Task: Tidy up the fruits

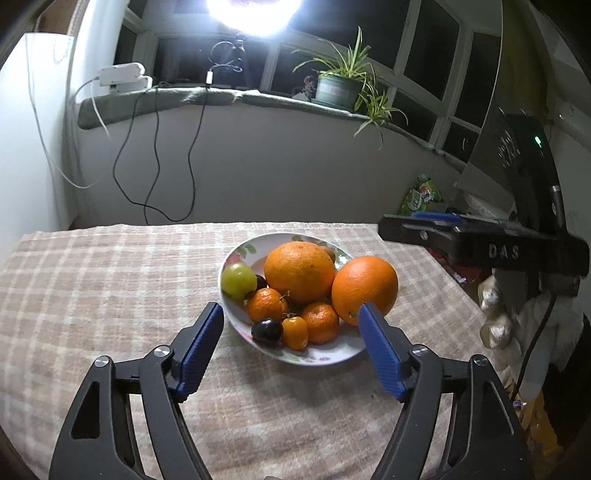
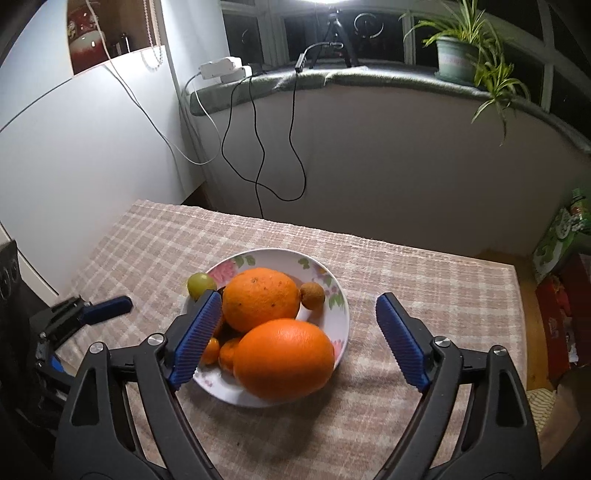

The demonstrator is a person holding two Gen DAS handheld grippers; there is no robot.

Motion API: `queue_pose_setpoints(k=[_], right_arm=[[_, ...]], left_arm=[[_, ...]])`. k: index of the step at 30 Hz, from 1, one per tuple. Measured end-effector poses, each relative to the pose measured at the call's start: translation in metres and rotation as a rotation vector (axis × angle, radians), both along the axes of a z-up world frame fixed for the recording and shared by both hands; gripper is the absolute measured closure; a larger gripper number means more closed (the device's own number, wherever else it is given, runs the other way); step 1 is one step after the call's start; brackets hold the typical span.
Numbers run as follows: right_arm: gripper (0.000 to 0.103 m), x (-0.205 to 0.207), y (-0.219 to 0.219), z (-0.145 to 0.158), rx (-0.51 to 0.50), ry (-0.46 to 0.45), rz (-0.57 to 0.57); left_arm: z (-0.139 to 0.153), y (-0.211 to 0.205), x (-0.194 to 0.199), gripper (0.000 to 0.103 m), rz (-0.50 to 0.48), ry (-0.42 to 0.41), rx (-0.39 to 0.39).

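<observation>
Ribbed blue fingers [image 1: 199, 350] both grippers spread wide, empty; glossy round oranges [image 1: 301, 271] fill plate [image 1: 325, 356].

In your right wrist view, the front orange [image 2: 283, 360] hides most of the small mandarins [image 2: 228, 352], and the left tool [image 2: 107, 307] is cut off at the edge. In your left wrist view, the lamp [image 1: 253, 13] is clipped by the top edge

Left claw [image 1: 290, 314]: blue pads spread wide, nothing between them, tilted downward. Right claw [image 2: 297, 317]: likewise spread wide, gripping nothing, tilted downward, a gloved hand [image 1: 498, 314] behind it.
</observation>
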State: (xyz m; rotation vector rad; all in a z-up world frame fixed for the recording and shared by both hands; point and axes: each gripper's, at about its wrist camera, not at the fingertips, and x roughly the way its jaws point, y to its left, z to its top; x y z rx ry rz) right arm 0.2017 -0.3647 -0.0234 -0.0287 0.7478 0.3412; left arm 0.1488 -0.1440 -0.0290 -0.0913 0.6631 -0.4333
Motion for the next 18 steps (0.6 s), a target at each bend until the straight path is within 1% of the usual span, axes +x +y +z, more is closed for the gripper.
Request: queue_pose_setpoints(k=[3, 6, 9, 10, 12, 18], right_arm=[[0.011, -0.016, -0.001, 0.0, -0.001, -0.02, -0.007], [0.011, -0.031, -0.001, -0.001, -0.009, -0.038, -0.023], [0.01, -0.045, -0.001, -0.002, -0.014, -0.061, -0.043], [0.009, -0.051, -0.001, -0.002, -0.013, -0.07, -0.053], [0.004, -0.061, -0.001, -0.002, -0.009, -0.09, -0.071], [0.0, -0.089, 0.002, -0.004, -0.022, -0.149, -0.115]], left_arm=[[0.003, 0.003, -0.008, 0.024, 0.017, -0.012, 0.015], [0.005, 0.007, -0.016, 0.023, 0.028, -0.022, 0.039], [0.006, 0.011, -0.022, 0.023, 0.032, -0.021, 0.045], [0.006, 0.012, -0.023, 0.023, 0.035, -0.019, 0.045], [0.005, 0.013, -0.027, 0.023, 0.04, -0.015, 0.05], [0.004, 0.016, -0.04, 0.023, 0.071, -0.02, 0.07]])
